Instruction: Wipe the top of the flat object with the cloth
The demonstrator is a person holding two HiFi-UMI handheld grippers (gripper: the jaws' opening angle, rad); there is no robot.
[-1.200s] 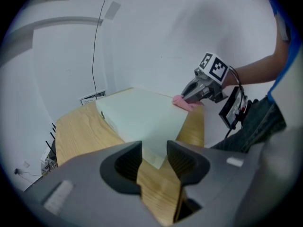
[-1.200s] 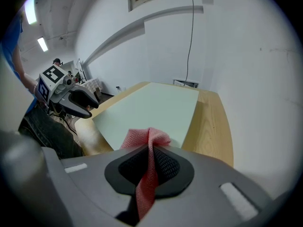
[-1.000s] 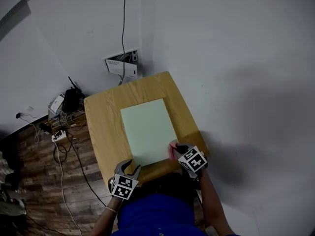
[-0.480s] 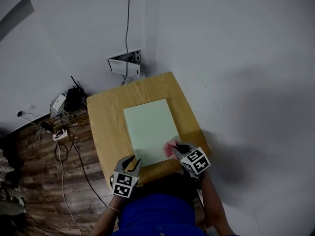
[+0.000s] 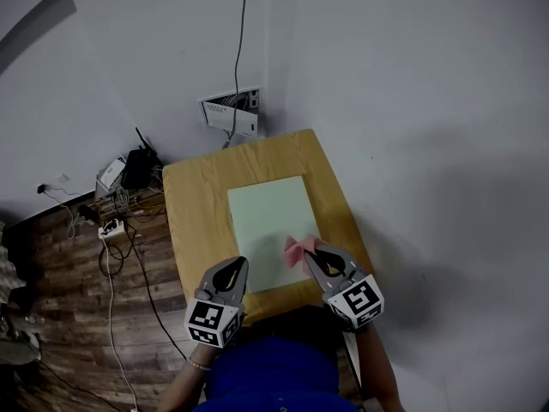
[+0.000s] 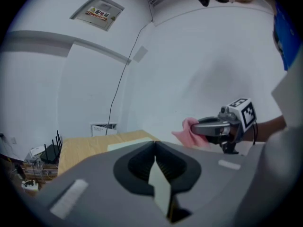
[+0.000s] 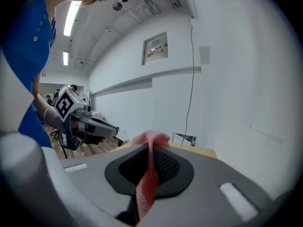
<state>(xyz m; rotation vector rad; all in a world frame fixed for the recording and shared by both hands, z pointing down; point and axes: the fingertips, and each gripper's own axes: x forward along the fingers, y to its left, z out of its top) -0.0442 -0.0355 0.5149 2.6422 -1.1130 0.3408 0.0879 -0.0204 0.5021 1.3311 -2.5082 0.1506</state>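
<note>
While my right claw (image 5: 310,253) grips the cloth (image 5: 296,248) above the flat object (image 5: 270,217), the left claw (image 5: 242,264) has just closed, seemingly empty. Unpinned, the object may skate across the surface (image 5: 193,204) when wiped.

- My left gripper (image 6: 155,145): jaws just closed together, nothing between.
- My right gripper (image 6: 198,128): pinching pink cloth (image 6: 187,135).
- Beyond them: wooden table (image 6: 78,148) bearing pale flat object (image 6: 124,145).

Smooth matt pale-green sheet (image 5: 273,227) on a satin wood-grain table (image 5: 193,206); pink cloth (image 5: 297,249) of coarse open weave.
</note>
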